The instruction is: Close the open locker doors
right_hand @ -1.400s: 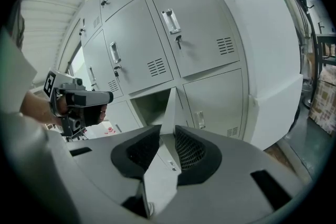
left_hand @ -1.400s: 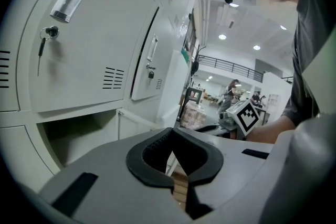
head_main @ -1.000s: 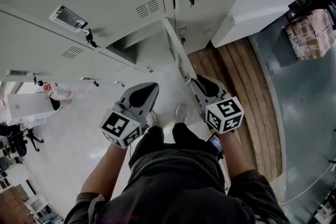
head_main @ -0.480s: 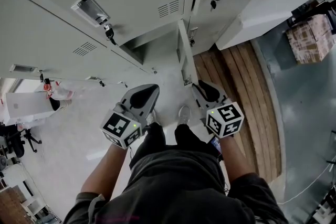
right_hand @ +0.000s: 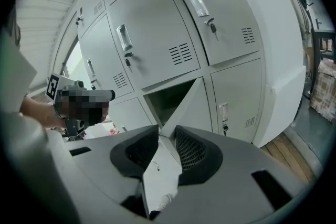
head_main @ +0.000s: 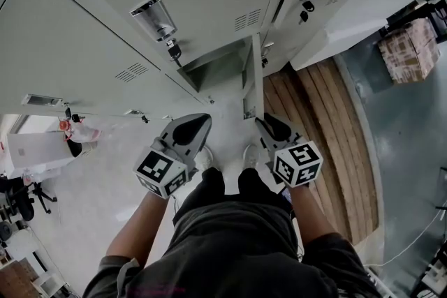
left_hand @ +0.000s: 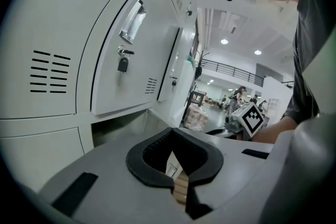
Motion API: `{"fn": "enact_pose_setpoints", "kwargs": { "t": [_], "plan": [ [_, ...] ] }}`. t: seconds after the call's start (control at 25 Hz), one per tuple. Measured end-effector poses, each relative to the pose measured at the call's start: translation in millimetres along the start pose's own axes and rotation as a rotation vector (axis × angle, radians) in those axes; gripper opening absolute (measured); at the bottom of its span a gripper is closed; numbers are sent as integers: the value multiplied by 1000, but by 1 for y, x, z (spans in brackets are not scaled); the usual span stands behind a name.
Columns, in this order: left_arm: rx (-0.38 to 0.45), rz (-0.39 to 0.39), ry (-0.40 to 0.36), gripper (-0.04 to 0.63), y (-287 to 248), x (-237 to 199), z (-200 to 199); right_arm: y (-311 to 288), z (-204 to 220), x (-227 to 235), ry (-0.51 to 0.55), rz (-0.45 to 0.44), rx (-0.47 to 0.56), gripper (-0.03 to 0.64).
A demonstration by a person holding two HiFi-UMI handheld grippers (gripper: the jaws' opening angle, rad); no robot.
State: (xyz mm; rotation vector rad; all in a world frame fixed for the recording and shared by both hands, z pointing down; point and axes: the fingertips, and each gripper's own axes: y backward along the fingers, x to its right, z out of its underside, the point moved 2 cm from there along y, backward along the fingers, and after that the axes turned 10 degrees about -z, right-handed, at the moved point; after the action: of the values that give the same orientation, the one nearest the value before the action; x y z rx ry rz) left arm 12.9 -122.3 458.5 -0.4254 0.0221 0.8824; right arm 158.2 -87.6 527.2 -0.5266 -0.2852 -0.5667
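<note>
- Found the left gripper (head_main: 190,128) low at the left, before the locker bank's bottom row, its tongs pressed together at the tips with nothing between them.
- Noted one open compartment (head_main: 215,70) in that bottom row, ahead of the two grippers. Saw every other door in sight lying closed.
- Placed the open door (head_main: 248,77) at the compartment's right edge, apparently hinged there and swung out toward the person.
- Found the right gripper (head_main: 269,126) near that door's free edge but apart from it, tongs likewise together and empty.
- Judged the step in hand to be the approach for a push.
- Thought it best to lay the closed right tongs flat on the door's outer, right-hand face.
- Favoured a contact near the free edge, far from the hinge, then a sweep left along the door's arc.
- Advised pressing until the door sat flush with its neighbours, with the left gripper kept out of the opening.
- Got from the left gripper view alone a key hanging at a lock (left_hand: 122,64) and a distant person (left_hand: 239,94) in a lit hall, but only the dark mouth of the compartment.
- Got from the head view alone both grippers with the door between them, plus wooden planks (head_main: 307,115) along the bank's right end.
- Got from the right gripper view alone the compartment's inside and a shoe (right_hand: 164,201) below the tongs.
</note>
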Motion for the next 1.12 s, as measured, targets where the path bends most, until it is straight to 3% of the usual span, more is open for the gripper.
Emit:
{"fn": "enact_pose_setpoints", "kwargs": {
  "t": [0.4, 1.12],
  "plan": [
    [-5, 16, -1, 8, 21, -31, -1, -24, -3, -20, -37, 27, 9, 89],
    [0, -9, -4, 8, 45, -76, -3, -79, -15, -52, -21, -27, -1, 91]
  ]
}}
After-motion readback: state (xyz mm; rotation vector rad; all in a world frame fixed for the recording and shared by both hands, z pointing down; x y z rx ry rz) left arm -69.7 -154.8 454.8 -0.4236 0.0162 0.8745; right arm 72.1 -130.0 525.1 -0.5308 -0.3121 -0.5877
